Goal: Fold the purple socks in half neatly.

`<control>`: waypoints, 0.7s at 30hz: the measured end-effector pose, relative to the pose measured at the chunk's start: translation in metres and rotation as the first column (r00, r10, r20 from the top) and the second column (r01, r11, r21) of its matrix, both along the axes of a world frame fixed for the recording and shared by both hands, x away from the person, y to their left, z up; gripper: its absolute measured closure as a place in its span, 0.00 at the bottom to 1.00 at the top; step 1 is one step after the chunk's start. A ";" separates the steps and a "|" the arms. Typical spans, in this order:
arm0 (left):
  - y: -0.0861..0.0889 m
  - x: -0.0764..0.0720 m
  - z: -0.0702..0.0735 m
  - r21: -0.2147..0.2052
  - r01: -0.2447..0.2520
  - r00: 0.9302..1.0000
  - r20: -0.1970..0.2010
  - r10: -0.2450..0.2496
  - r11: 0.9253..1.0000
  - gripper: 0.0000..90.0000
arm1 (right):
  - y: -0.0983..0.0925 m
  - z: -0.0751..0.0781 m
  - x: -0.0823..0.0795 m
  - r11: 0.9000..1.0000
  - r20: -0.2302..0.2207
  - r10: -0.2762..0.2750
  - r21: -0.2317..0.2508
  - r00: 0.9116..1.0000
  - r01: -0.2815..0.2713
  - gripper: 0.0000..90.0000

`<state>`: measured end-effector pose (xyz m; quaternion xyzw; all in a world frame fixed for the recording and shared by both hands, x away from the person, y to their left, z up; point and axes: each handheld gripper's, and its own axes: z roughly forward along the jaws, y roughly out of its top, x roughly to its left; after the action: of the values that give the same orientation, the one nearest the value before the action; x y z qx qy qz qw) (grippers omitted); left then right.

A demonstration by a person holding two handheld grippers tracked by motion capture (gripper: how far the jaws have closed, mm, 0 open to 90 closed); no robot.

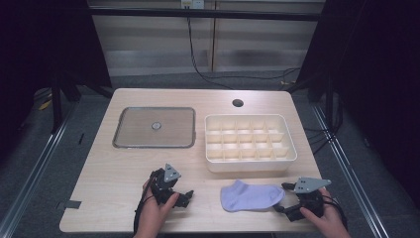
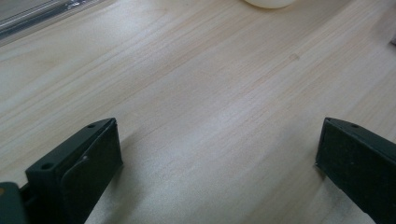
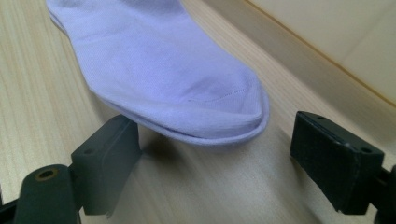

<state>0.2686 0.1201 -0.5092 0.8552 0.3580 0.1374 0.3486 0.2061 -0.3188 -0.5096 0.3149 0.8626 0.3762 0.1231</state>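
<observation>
A pale lilac sock point(image 1: 250, 196) lies flat on the wooden table point(image 1: 114, 173) near the front edge. My right gripper point(image 1: 284, 197) sits just right of it, jaws wide open, pointing at its end. In the right gripper view the sock's edge point(image 3: 187, 93) lies just ahead of the gap between the jaws, untouched by either pad. My left gripper point(image 1: 183, 197) rests on the table to the sock's left, open. Its view holds bare wood point(image 2: 210, 116) between the spread jaws.
A white divided organiser box point(image 1: 250, 144) stands behind the sock at centre right. A shallow grey tray with a clear lid point(image 1: 154, 127) lies at the back left. A round cable hole point(image 1: 237, 103) sits near the far edge.
</observation>
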 end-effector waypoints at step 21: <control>0.001 0.001 0.000 0.004 0.011 1.000 0.000 -0.011 1.000 0.00 | 0.000 0.000 -0.001 1.000 0.001 -0.002 0.002 1.000 0.002 0.17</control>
<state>0.2695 0.1207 -0.5089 0.8578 0.3531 0.1362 0.3477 0.2055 -0.3190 -0.5096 0.3156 0.8619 0.3773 0.1235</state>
